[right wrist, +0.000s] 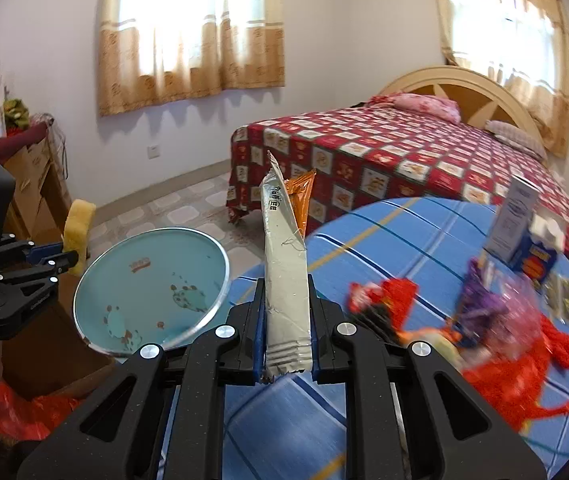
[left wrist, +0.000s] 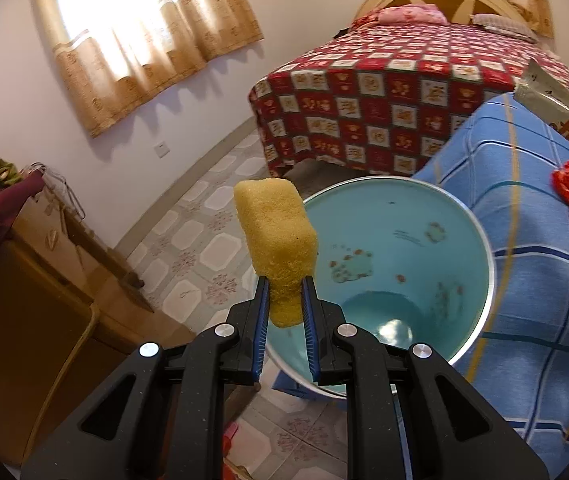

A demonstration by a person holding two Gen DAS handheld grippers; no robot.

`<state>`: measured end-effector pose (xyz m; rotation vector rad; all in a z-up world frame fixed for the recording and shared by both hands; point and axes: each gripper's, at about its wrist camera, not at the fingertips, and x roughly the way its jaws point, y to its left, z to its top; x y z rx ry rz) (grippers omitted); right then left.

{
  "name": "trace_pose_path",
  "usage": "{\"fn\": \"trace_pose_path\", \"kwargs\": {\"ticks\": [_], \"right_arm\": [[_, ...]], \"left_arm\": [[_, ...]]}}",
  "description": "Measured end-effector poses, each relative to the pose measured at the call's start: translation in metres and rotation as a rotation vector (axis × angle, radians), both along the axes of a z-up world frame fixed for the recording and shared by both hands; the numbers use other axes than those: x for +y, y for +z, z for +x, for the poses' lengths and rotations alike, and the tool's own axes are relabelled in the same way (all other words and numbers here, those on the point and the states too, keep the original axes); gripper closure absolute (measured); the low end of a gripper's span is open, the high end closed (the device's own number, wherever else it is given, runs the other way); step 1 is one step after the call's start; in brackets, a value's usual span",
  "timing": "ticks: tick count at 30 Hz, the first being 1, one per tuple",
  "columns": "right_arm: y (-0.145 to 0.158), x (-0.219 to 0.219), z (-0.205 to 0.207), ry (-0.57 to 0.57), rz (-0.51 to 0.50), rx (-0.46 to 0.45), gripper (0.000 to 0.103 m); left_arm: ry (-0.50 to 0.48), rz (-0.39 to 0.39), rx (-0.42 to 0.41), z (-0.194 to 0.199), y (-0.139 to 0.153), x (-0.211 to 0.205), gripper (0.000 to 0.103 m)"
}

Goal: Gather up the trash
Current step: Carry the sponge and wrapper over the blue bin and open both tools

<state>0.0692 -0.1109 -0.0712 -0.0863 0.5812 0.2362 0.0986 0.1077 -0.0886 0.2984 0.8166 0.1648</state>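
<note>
We are carrying trash to the blue bin (left wrist: 384, 248): our left gripper (left wrist: 284, 292) is clamped on a yellow sponge (left wrist: 274, 232) just beside its rim, our right gripper (right wrist: 286, 292) is clamped on an empty snack wrapper (right wrist: 286, 264) near it, and next we let go over the bin.

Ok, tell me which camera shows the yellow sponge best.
The left wrist view: the yellow sponge fills the centre, pinched in the left gripper. The right wrist view shows it only small at the left edge, side-on.
</note>
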Motion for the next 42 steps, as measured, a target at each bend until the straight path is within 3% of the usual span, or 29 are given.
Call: {"fn": "trace_pose_path", "kwargs": {"ticks": [17, 42], "right_arm": [[-0.02, 0.071, 0.045, 0.132, -0.066, 0.057, 0.086], [-0.028, 0.082, 0.041, 0.174, -0.087, 0.076, 0.085]], "left_arm": [[0.088, -0.028, 0.023, 0.014, -0.002, 0.036, 0.087], [0.05, -0.059, 0.02, 0.009, -0.001, 0.028, 0.086]]}}
